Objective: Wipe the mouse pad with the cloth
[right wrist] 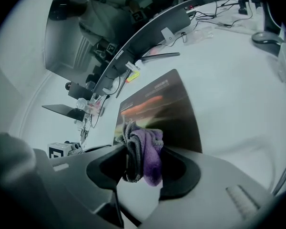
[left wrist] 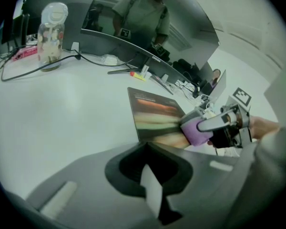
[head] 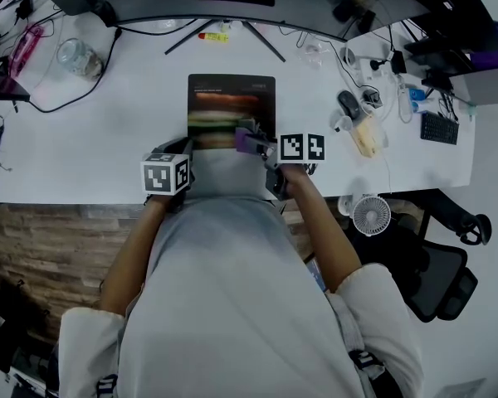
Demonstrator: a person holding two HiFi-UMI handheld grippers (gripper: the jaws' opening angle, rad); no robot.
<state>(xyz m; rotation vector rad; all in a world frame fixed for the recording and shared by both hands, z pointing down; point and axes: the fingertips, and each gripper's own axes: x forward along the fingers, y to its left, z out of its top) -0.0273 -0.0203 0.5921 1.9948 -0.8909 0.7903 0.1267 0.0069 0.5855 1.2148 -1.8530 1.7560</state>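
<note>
Cloth [right wrist: 147, 149] in right tool [right wrist: 141, 173] at pad [right wrist: 176, 104]

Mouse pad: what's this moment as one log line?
right tool: shut on cloth | cloth: near end of mouse pad | left tool: shut, empty

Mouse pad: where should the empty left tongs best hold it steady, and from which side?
Probably the left edge of the mouse pad, coming from the left. It lies flat and thin on the table, so only an edge can be pinched, and the right tongs with the cloth occupy its near right part.
</note>
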